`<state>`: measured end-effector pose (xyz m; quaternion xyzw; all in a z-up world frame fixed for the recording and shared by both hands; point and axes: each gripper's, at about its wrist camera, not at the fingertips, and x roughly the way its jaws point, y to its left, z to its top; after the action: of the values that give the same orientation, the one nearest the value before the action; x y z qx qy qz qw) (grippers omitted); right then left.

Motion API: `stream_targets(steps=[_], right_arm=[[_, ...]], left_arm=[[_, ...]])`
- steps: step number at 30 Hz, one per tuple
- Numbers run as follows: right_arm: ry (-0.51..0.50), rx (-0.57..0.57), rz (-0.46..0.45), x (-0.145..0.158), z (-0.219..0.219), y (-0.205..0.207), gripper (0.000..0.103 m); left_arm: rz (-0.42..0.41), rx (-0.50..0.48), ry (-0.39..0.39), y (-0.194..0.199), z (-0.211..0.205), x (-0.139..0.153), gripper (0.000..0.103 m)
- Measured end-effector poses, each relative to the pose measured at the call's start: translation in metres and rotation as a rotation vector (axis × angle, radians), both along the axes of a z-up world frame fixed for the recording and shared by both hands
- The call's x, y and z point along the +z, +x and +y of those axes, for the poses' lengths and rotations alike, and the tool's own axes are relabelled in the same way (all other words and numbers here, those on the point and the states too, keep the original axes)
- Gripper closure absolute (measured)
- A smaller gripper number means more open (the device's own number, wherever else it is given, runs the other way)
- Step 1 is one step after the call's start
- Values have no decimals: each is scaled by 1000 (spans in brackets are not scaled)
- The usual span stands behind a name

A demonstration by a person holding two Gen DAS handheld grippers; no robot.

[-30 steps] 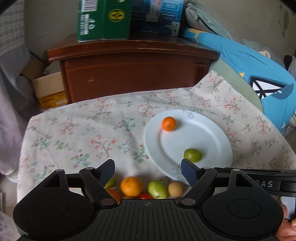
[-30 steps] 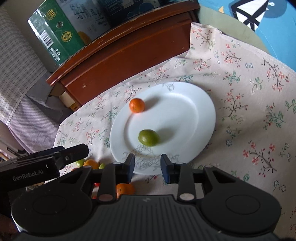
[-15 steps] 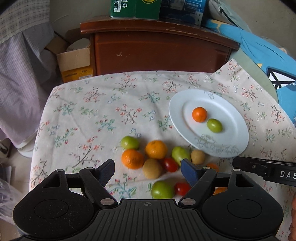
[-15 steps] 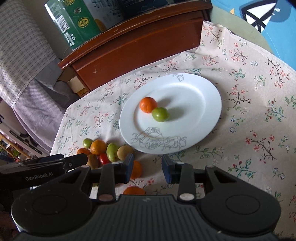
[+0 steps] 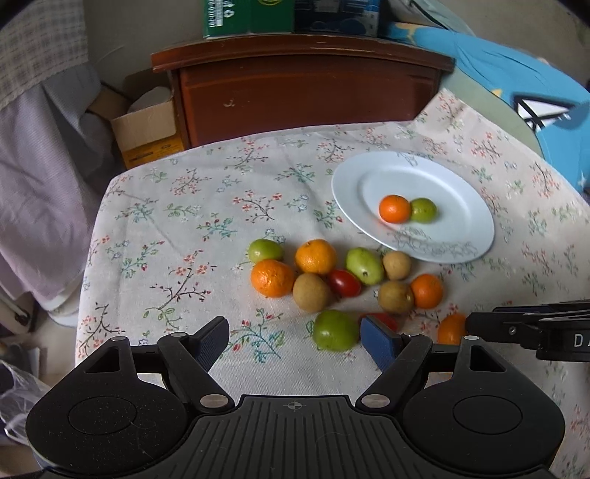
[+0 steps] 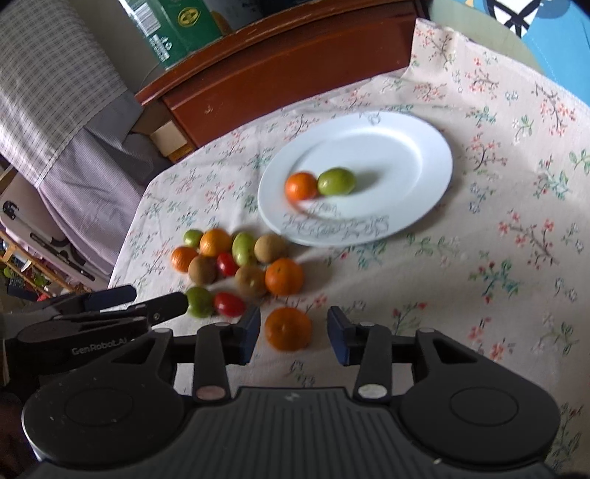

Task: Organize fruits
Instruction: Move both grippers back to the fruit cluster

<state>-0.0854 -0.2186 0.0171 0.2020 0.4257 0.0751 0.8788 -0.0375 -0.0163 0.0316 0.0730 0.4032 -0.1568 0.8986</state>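
A white plate [image 5: 461, 191] [image 6: 413, 147] on the flowered cloth holds a small orange [image 5: 394, 209] [image 6: 301, 185] and a green fruit [image 5: 423, 210] [image 6: 336, 181] side by side. Several loose oranges, green fruits, brown fruits and red tomatoes lie in a heap [image 5: 324, 276] [image 6: 236, 261] in front of it. My left gripper [image 5: 295, 341] is open above the cloth, a green fruit [image 5: 335, 330] near its right finger. My right gripper [image 6: 293, 333] has its jaws opening, with an orange [image 6: 288, 328] on the cloth between them, untouched.
A brown wooden cabinet [image 5: 302, 92] stands behind the table with green boxes [image 5: 249, 16] on top. A cardboard box [image 5: 147, 132] sits at its left. Blue fabric [image 5: 516, 84] lies at the right. Checked and lilac cloth [image 6: 55, 92] hangs at the left.
Both grippers have pulled back from the plate toward the near edge, bringing the fruit heap into view. The green fruit has rolled against the small orange. The right jaws have widened.
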Motion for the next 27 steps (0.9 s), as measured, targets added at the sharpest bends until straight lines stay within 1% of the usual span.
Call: stream_targets(steps=[4,10,16,19,22,26,27], right_arm=[[-10,16,12,-4,6,0,60],[-25,29,22,-9,10,2,60],[-46,38,33,-14,15,5,60],[-55,38,25,-14,16,6,62],[-62,32,22,-14,15,7,68],[-48,31,24,-15,15,8,71],[-52,32,23,-15,15,8,71]], left_arm=[[-3,-29,38,-1,-3,-7,23],[1,-38,31,2,-3,-15,26],[-2,-51,33,3,-7,-20,26],[1,-58,32,5,-9,-24,27],[7,-67,30,6,-10,-27,33],[9,-79,13,7,-12,-29,43],[8,-82,11,7,-12,-29,44]])
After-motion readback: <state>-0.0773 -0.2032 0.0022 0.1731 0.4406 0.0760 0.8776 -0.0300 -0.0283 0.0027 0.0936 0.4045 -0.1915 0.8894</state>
